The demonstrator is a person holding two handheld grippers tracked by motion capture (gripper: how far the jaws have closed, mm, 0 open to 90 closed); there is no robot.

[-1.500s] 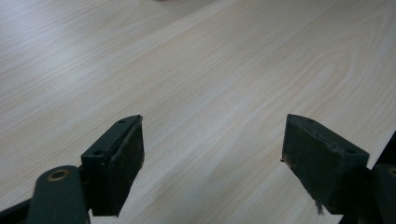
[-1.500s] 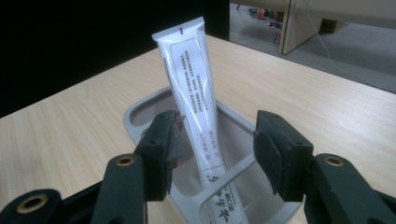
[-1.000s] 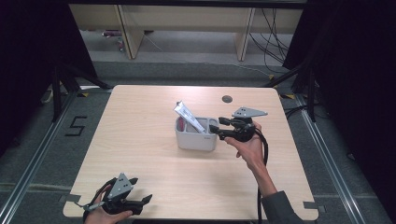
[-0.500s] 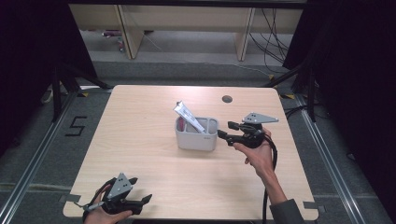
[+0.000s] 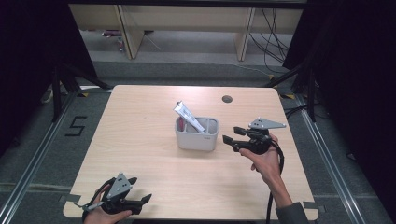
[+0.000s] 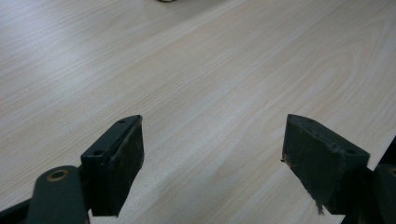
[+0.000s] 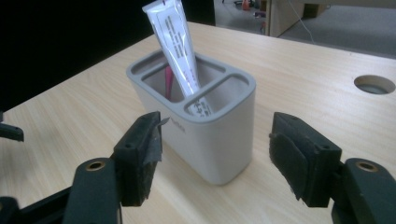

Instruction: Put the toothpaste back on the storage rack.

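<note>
Risk: my right gripper (image 5: 229,134), jaws just opening and empty, may tip the grey holder (image 5: 196,134), spilling the leaning tube (image 5: 188,116).

On the wooden table (image 5: 154,140) a grey holder (image 5: 196,134) held a tilted white tube (image 5: 188,116). The right gripper (image 5: 232,135) hung just beside the holder, jaws apart, having just been opening; the left gripper (image 5: 140,190) rested near the front edge.

Grey holder (image 7: 210,140), white tube (image 7: 175,44), pale wood table (image 5: 140,154).
</note>
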